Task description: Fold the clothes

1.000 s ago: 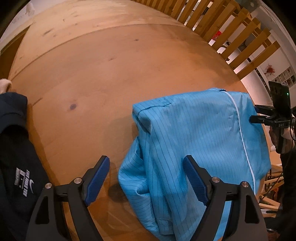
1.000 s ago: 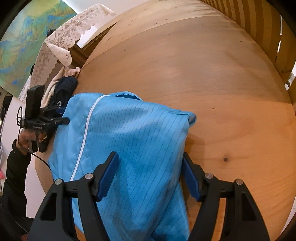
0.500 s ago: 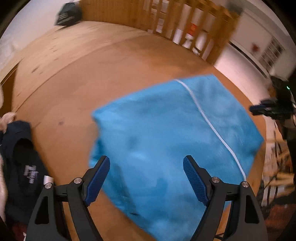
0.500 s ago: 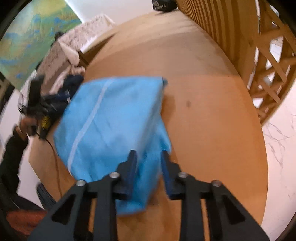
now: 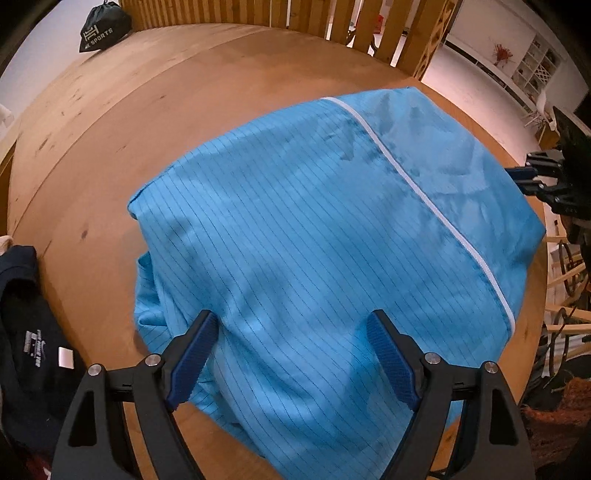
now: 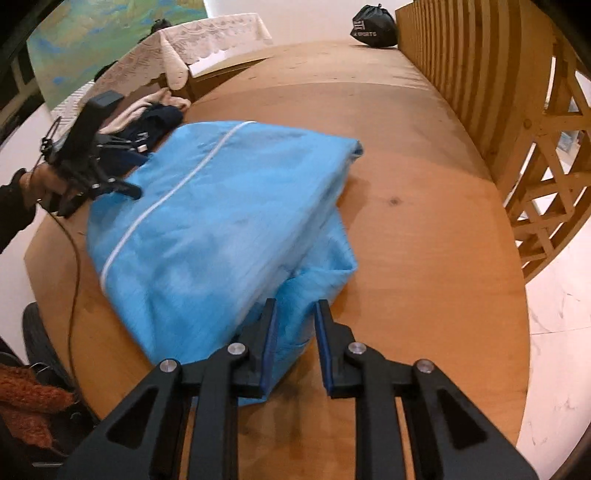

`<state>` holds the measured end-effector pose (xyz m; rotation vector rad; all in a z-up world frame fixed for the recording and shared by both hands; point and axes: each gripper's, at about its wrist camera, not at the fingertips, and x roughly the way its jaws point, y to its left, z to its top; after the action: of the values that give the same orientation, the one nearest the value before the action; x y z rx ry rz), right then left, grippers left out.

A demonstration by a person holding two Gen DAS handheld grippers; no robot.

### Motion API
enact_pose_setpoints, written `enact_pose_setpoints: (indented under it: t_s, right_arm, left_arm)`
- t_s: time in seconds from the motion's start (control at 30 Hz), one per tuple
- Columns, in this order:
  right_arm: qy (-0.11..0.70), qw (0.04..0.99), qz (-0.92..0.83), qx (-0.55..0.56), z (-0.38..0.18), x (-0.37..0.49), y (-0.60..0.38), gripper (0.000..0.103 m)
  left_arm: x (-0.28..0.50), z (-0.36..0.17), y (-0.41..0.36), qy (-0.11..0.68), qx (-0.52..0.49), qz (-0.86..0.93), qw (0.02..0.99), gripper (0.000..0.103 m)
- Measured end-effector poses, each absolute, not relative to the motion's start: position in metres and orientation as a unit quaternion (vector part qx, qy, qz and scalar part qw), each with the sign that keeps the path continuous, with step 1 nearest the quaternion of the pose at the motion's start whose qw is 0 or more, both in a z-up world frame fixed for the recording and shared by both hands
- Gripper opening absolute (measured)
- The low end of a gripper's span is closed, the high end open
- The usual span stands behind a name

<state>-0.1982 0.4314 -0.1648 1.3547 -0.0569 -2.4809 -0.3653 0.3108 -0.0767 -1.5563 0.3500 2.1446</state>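
- A blue jacket (image 5: pixel 314 236) is lying on the round wooden counter (image 5: pixel 147 122), near the edge closest to the person.
- The jacket is already folded over into a thick bundle, with its white zipper line (image 5: pixel 417 184) running across the top.
- The bundle is not neat yet. Loose cloth is hanging out low at one side (image 6: pixel 325 266), and the top is puffy and wrinkled.
- The right tongs (image 6: pixel 293 314) are nearly pressed together, and a bit of the loose blue cloth is pinched between them.
- The left tongs (image 5: pixel 291 354) are spread wide over the near part of the jacket. Nothing is pinched by them.
- A dark shirt (image 5: pixel 26 325) is lying in a heap at the counter's side, and it is not folded. Some pale cloth (image 6: pixel 147 103) is seen beside it.
- So one piece is judged to be partly done. The loose part must still be tucked or laid flat, and the other clothes are still waiting.
- A dark sports bag (image 6: pixel 375 22) is left at the far end of the counter.
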Motion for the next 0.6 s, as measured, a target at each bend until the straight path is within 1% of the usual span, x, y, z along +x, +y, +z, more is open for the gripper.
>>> enact_pose_setpoints:
  t_s: [0.13, 0.17, 0.23, 0.3, 0.33, 0.43, 0.47, 0.5, 0.53, 0.57, 0.6]
  right_arm:
    - [-0.013, 0.151, -0.863, 0.482, -0.169, -0.203, 0.427, 0.02]
    - [-0.038, 0.156, -0.859, 0.485, -0.167, -0.207, 0.433, 0.02]
    - [-0.082, 0.159, -0.855, 0.487, -0.162, -0.218, 0.444, 0.026]
    - [-0.106, 0.148, -0.856, 0.484, -0.155, -0.23, 0.454, 0.045]
    - [-0.104, 0.148, -0.852, 0.491, -0.153, -0.236, 0.456, 0.048]
    - [-0.141, 0.161, -0.837, 0.503, -0.157, -0.24, 0.466, 0.048]
    - [-0.157, 0.161, -0.833, 0.505, -0.159, -0.238, 0.47, 0.047]
    - [-0.149, 0.158, -0.839, 0.499, -0.16, -0.232, 0.471, 0.038]
    - [-0.121, 0.157, -0.846, 0.496, -0.161, -0.225, 0.467, 0.029]
    - [-0.092, 0.155, -0.849, 0.496, -0.165, -0.218, 0.461, 0.013]
    - [-0.08, 0.158, -0.85, 0.497, -0.169, -0.213, 0.458, 0.01]
  left_arm:
    - [-0.363, -0.062, 0.324, 0.125, -0.555, 0.786, 0.242, 0.082]
    - [-0.361, -0.057, 0.329, 0.138, -0.55, 0.786, 0.244, 0.082]
    - [-0.357, -0.048, 0.328, 0.158, -0.542, 0.788, 0.247, 0.082]
    - [-0.358, -0.042, 0.331, 0.161, -0.536, 0.79, 0.249, 0.082]
    - [-0.358, -0.039, 0.331, 0.156, -0.535, 0.791, 0.25, 0.082]
    - [-0.352, -0.033, 0.32, 0.151, -0.537, 0.788, 0.259, 0.082]
    - [-0.349, -0.028, 0.319, 0.156, -0.538, 0.786, 0.264, 0.082]
    - [-0.347, -0.031, 0.322, 0.163, -0.539, 0.782, 0.268, 0.082]
    - [-0.345, -0.033, 0.325, 0.171, -0.539, 0.779, 0.271, 0.082]
    - [-0.343, -0.036, 0.328, 0.179, -0.54, 0.775, 0.275, 0.082]
    - [-0.343, -0.04, 0.329, 0.18, -0.544, 0.771, 0.278, 0.082]
